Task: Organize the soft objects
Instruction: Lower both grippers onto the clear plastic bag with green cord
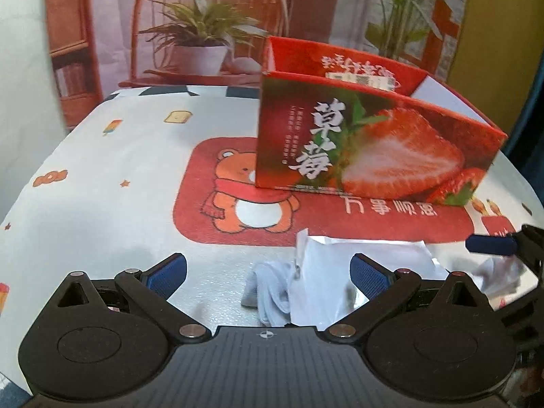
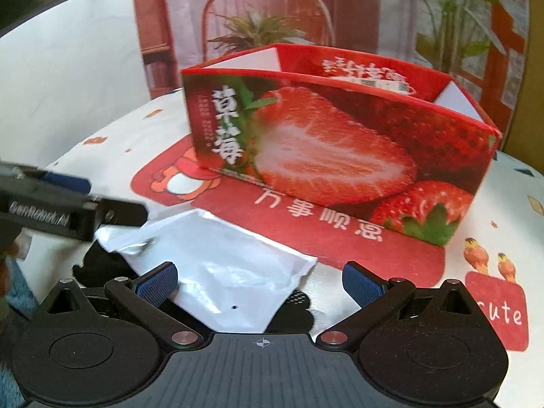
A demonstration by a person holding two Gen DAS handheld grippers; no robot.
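Note:
A red strawberry box [image 1: 367, 149] with an open top stands on the patterned tablecloth; it also shows in the right wrist view [image 2: 333, 149]. In front of it lies a white plastic bag [image 1: 340, 272], with a pale grey sock [image 1: 268, 292] sticking out at its left end. My left gripper [image 1: 268, 272] is open, low over the sock and bag. In the right wrist view the same bag [image 2: 224, 272] lies on a dark soft item [image 2: 98, 268]. My right gripper [image 2: 260, 280] is open over the bag. The left gripper [image 2: 68, 200] enters at the left.
The tablecloth [image 1: 119, 170] carries a red bear panel under the box. A printed backdrop with a plant and chair [image 1: 204, 34] hangs behind the table. The right gripper's blue fingertip [image 1: 489, 243] shows at the right edge beside crumpled white material [image 1: 499, 275].

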